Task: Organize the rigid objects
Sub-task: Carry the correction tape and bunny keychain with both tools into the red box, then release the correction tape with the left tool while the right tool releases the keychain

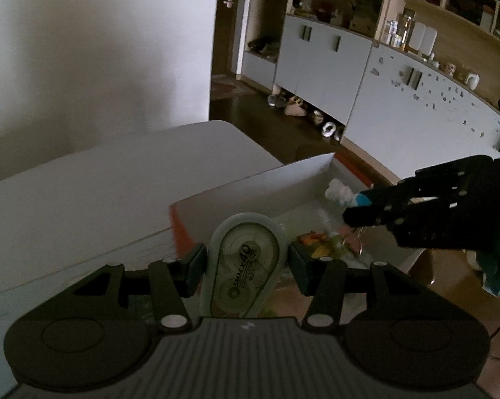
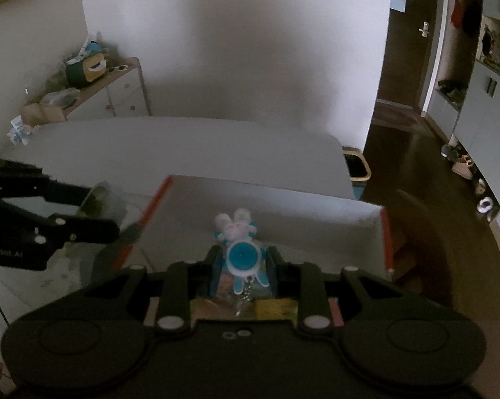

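My left gripper (image 1: 246, 259) is shut on a pale green correction tape dispenser (image 1: 245, 266) and holds it above the near edge of an open white box (image 1: 250, 183) with orange trim. My right gripper (image 2: 241, 262) is shut on a blue and white rabbit keychain (image 2: 238, 249) with a dangling chain, held over the same box (image 2: 283, 199). In the left wrist view the right gripper (image 1: 359, 206) reaches in from the right with the rabbit (image 1: 341, 193) at its tip. In the right wrist view the left gripper (image 2: 100, 212) shows at the left with the dispenser (image 2: 100, 199).
Colourful small items (image 1: 323, 246) lie on the box's floor. The box's raised white lid (image 2: 200, 146) stands behind it. A dark wood floor, shelves and cabinets (image 1: 349, 50) fill the right background. A low cabinet with clutter (image 2: 93, 79) stands at the far left.
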Demonstrator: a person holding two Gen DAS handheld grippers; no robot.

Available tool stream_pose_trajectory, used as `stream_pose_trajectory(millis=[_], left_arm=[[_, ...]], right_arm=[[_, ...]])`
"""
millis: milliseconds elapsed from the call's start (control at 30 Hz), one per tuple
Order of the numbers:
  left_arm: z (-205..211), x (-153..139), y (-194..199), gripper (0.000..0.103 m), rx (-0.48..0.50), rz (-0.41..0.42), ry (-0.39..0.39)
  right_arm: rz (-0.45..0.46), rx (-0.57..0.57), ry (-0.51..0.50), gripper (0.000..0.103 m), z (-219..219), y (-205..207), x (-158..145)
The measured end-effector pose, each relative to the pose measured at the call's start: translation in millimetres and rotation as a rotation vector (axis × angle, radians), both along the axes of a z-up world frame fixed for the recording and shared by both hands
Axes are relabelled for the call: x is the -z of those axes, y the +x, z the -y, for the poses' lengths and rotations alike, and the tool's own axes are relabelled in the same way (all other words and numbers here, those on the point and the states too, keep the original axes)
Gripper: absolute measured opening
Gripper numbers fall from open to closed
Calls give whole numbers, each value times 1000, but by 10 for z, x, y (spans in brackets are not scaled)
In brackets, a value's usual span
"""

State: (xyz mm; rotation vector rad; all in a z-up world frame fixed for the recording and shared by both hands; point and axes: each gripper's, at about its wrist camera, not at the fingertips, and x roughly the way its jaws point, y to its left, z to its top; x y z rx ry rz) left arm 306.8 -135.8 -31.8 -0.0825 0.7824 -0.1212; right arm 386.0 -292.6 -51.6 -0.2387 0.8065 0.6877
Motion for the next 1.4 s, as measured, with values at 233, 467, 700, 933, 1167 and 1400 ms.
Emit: stream_pose_trajectory(millis=[233, 467, 700, 933, 1167, 1400], left_arm=[[369, 247, 393, 53, 10, -73, -5], [629, 600, 708, 53, 10, -150, 31], [752, 880, 892, 53, 0, -217, 78], [764, 1013, 977, 53, -17, -278, 86], [778, 1070, 1038, 53, -18, -336, 92], [773, 1059, 1033, 53, -38, -340, 83]], right_arm=[[-15, -5, -55, 27, 233, 145, 248], [-41, -25, -115, 27, 295, 249, 519], [-65, -74, -155, 27, 254, 247, 700], [-72, -103, -159, 27, 277, 281, 770], [-86, -93, -145, 28, 318, 300, 766], [-100, -75, -121, 34, 348, 319, 741]])
